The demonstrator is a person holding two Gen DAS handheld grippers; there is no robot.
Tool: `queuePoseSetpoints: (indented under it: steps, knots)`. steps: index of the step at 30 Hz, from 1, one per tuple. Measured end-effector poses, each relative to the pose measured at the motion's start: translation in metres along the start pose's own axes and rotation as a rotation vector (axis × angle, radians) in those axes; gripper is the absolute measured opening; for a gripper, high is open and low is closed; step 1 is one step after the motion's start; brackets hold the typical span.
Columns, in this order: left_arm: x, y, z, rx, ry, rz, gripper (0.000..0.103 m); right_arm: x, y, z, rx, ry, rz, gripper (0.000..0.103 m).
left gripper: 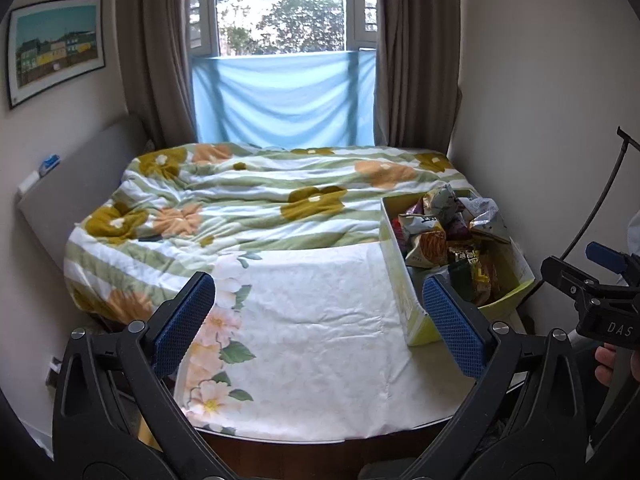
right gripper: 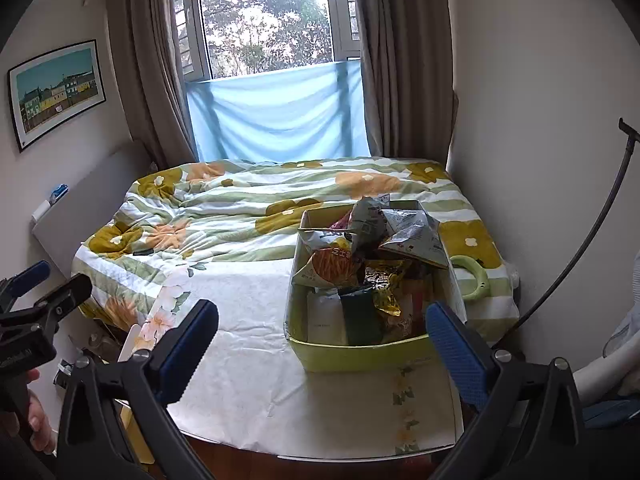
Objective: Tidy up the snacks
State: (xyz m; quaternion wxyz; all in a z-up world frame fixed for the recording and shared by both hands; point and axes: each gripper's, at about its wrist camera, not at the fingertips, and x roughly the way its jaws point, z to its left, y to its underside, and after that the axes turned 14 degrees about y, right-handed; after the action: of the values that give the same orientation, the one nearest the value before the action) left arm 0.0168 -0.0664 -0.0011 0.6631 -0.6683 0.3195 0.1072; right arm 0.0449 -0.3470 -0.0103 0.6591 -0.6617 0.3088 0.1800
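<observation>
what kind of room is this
Most likely a bedroom in a home: a bed with a floral quilt fills the room, brown curtains frame the window, and a framed picture hangs on the wall. A box of snacks sits on the bed.

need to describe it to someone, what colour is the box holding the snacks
Light yellow-green box, white inside; clearest in the right wrist view.

Daylight pours in through the window [left gripper: 280, 8], which is blown out white; the room's softly lit, with heavy fisheye bending and dark vignetted corners.
</observation>
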Motion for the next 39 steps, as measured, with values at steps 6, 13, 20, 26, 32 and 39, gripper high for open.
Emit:
queuePoseSetpoints:
  steps: [6,13,20,26,32,39]
  knots:
    - [-0.021,0.018,0.006,-0.002,-0.021,-0.017,0.103,-0.021,0.011,0.014,-0.031,0.039,-0.037,0.103]
    - [-0.028,0.024,0.008,-0.007,-0.034,-0.026,0.103,-0.027,0.019,0.020,-0.036,0.049,-0.032,0.103]
    - [-0.028,0.025,0.006,-0.001,-0.036,-0.022,0.103,-0.028,0.020,0.021,-0.036,0.050,-0.032,0.103]
    - [-0.031,0.025,0.003,0.010,-0.047,-0.031,0.103,-0.030,0.019,0.023,-0.035,0.045,-0.033,0.103]
    - [-0.031,0.026,0.000,0.019,-0.055,-0.034,0.103,-0.033,0.018,0.027,-0.036,0.046,-0.035,0.103]
    - [-0.032,0.027,0.000,0.013,-0.046,-0.033,0.103,-0.030,0.016,0.024,-0.028,0.049,-0.030,0.103]
